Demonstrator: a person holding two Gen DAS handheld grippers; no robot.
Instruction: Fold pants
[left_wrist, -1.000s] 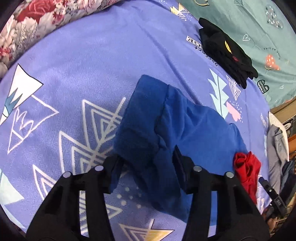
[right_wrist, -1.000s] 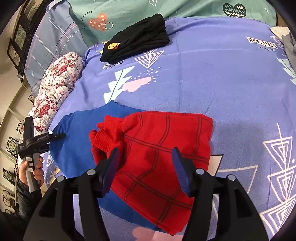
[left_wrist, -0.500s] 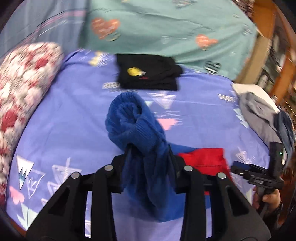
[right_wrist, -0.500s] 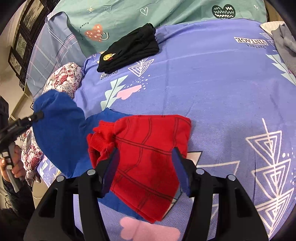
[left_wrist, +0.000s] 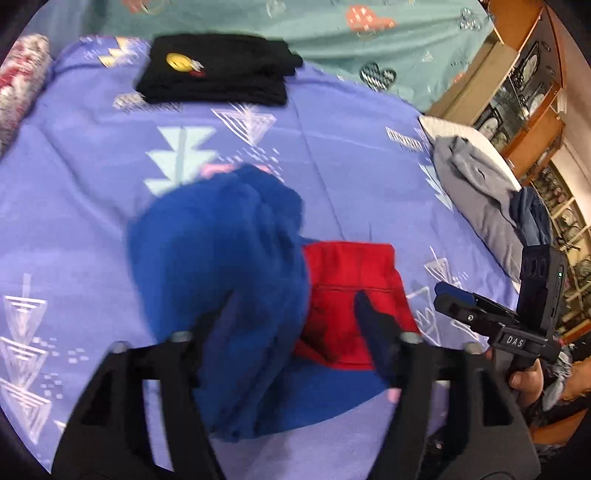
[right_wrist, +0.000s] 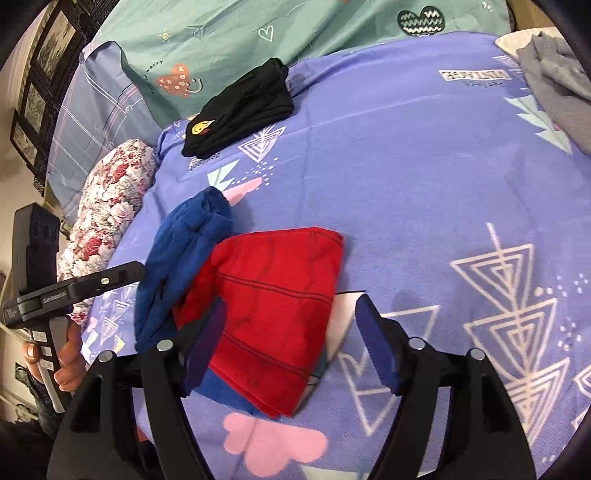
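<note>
The left gripper reached forward low over the bed, its jaws spread wide. A bunched blue part of the pants draped over and around its left finger, though blur hid whether any cloth was actually pinched. The right gripper hovered above the red part of the pants, jaws wide apart and gripping nothing. Seen from the left wrist, the right gripper was held in a hand near the bed's edge.

The pants, blue and red, lay near the middle of a purple bedsheet printed with white triangles. The blue portion was folded partly over the red. A folded black garment with a yellow smiley rested near the teal pillows. A floral bolster lay along one side, a grey garment along the other. Wooden shelving stood beyond the bed.
</note>
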